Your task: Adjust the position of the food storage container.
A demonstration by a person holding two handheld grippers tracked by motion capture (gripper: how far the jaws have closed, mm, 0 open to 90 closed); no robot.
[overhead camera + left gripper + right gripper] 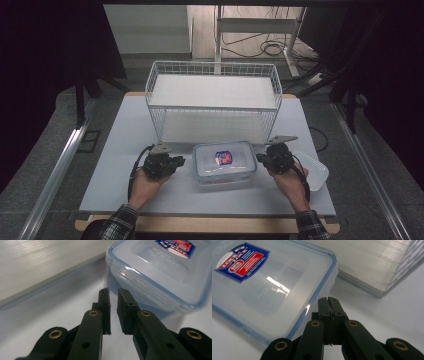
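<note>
A clear plastic container (225,161) with a blue-sealed lid and a red and blue label lies flat at the middle of the white table (125,135). My left gripper (181,161) is just left of it, pointing at its left side. In the left gripper view the gripper (113,293) has its jaws nearly together with nothing between them, a short way from the container's wall (140,287). My right gripper (260,158) is at the container's right side. Its jaws (328,300) are pressed together and empty, beside the lid's edge (319,290).
A white wire rack (212,95) with a ribbed upper shelf and floor panel stands behind the container. A second clear plastic tray (316,170) lies at the table's right edge, beside my right hand. A desk frame and cables are on the floor beyond the table.
</note>
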